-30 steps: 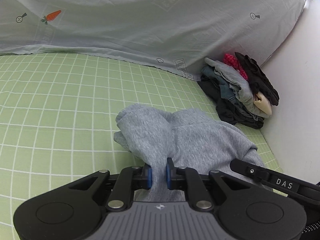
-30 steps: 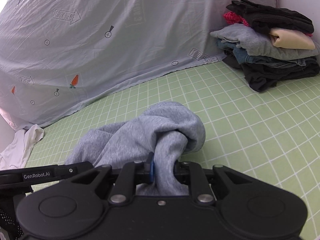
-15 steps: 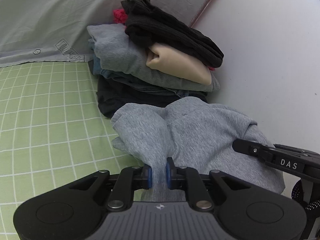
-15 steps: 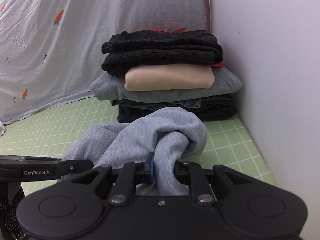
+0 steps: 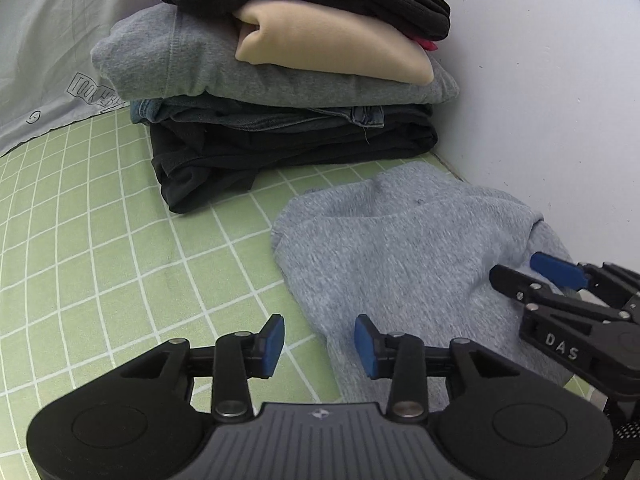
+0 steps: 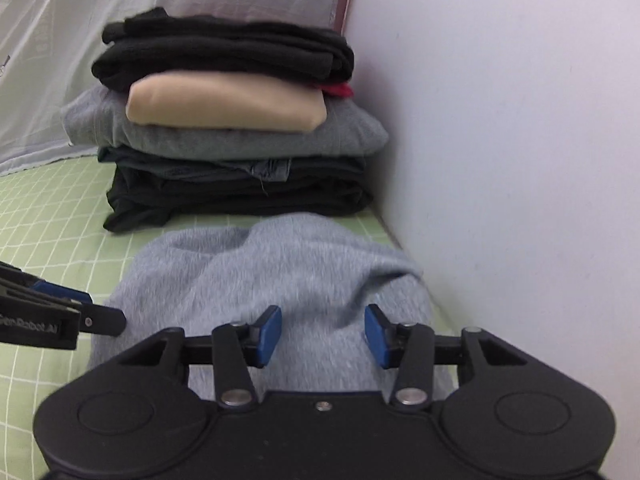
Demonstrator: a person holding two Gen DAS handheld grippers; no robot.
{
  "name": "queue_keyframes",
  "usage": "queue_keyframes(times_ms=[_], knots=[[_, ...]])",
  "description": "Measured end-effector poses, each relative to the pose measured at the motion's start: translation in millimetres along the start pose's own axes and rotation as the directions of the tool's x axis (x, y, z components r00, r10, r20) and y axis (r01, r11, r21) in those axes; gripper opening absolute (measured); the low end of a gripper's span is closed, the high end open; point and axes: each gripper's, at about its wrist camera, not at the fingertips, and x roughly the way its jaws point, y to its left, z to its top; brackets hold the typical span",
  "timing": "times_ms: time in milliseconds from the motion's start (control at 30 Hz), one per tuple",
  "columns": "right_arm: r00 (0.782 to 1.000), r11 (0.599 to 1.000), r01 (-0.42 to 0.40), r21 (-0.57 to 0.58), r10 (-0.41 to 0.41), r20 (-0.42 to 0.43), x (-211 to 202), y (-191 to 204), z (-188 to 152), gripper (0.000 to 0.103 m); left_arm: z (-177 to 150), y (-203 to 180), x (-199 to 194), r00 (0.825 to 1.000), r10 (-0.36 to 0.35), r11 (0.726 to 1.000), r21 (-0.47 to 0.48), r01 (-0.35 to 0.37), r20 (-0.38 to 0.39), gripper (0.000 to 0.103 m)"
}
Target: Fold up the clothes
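A folded light grey garment [image 5: 400, 248] [image 6: 264, 276] lies on the green checked sheet [image 5: 100, 264], just in front of a stack of folded clothes [image 5: 280, 80] [image 6: 228, 120] in the corner. My left gripper [image 5: 319, 345] is open at the garment's near left edge, one blue pad over the sheet, the other over the cloth. My right gripper [image 6: 323, 335] is open just above the garment's near side, holding nothing. In the left wrist view the right gripper [image 5: 560, 280] shows at the garment's right end.
A white wall [image 6: 500, 140] rises close on the right of the garment and stack. A pale printed sheet [image 5: 52, 40] hangs behind the stack on the left. Green checked surface [image 6: 48, 208] spreads to the left.
Both grippers carried the grey garment to the corner beside the stack, set it down on the sheet, and opened, letting go of it.
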Motion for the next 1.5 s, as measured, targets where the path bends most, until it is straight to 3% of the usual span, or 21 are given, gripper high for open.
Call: queue_keyframes(times_ms=[100, 167, 267, 333, 400, 433, 467, 500, 600, 667, 767, 833, 933, 1133, 1500], knots=[[1.000, 0.994, -0.002, 0.105, 0.000, 0.014, 5, -19, -12, 0.059, 1, 0, 2, 1.000, 0.004, 1.000, 0.029, -0.004, -0.009, 0.047], [0.999, 0.994, 0.030, 0.109, -0.032, 0.015, 9, -26, -10, 0.064, 2, 1, 0, 1.000, 0.007, 0.999, 0.044, -0.007, -0.002, 0.051], [0.997, 0.994, 0.072, 0.087, -0.073, 0.006, 15, -33, -3, 0.065, 5, 5, -21, 0.997, 0.011, 0.999, 0.047, -0.014, 0.076, 0.065], [0.997, 0.996, 0.076, 0.055, -0.076, 0.010, 11, -32, 3, 0.065, 5, 5, -43, 0.987, 0.008, 0.999, 0.051, -0.017, 0.158, 0.081], [0.997, 0.997, 0.073, 0.022, -0.074, 0.038, -3, -26, 7, 0.067, 4, 5, -65, 0.971, 0.005, 0.998, 0.055, -0.018, 0.237, 0.090], [0.996, 0.998, 0.064, 0.024, -0.065, 0.060, -14, -23, 9, 0.076, 3, 5, -77, 0.962, 0.002, 0.998, 0.057, -0.018, 0.273, 0.095], [0.995, 0.998, 0.051, 0.032, -0.054, 0.085, -26, -20, 11, 0.093, 2, 5, -89, 0.951, -0.001, 0.998, 0.059, -0.018, 0.308, 0.098], [0.993, 0.998, 0.039, 0.039, -0.043, 0.111, -39, -17, 13, 0.101, 0, 5, -102, 0.940, -0.005, 0.998, 0.054, -0.014, 0.342, 0.103], [0.984, 0.997, 0.004, 0.075, -0.017, 0.178, -79, -2, 14, 0.103, -9, 6, -138, 0.899, -0.011, 1.000, 0.019, 0.003, 0.438, 0.103], [0.978, 0.997, -0.007, 0.076, -0.009, 0.208, -104, 14, 16, 0.103, -18, 5, -161, 0.875, 0.023, 1.000, 0.004, -0.029, 0.484, 0.103], [0.964, 0.999, 0.029, 0.030, -0.036, 0.262, -142, 43, 15, 0.103, -32, 8, -188, 0.857, 0.075, 0.996, 0.001, -0.088, 0.509, 0.103], [0.960, 0.999, 0.036, 0.007, -0.037, 0.279, -164, 63, 12, 0.103, -42, 15, -206, 0.867, 0.102, 0.993, 0.003, -0.118, 0.487, 0.103], [0.959, 1.000, -0.021, 0.010, 0.017, 0.283, -196, 88, 9, 0.103, -57, 29, -232, 0.881, 0.118, 0.989, 0.027, -0.146, 0.458, 0.103], [0.979, 0.983, -0.108, 0.148, 0.080, 0.187, -245, 134, 0, 0.103, -91, 64, -277, 0.896, 0.098, 0.989, 0.055, -0.134, 0.432, 0.103], [0.992, 0.989, -0.030, 0.143, 0.011, 0.129, -315, 205, -76, 0.103, -166, 112, -328, 0.930, 0.058, 0.994, 0.066, -0.088, 0.363, 0.103]])
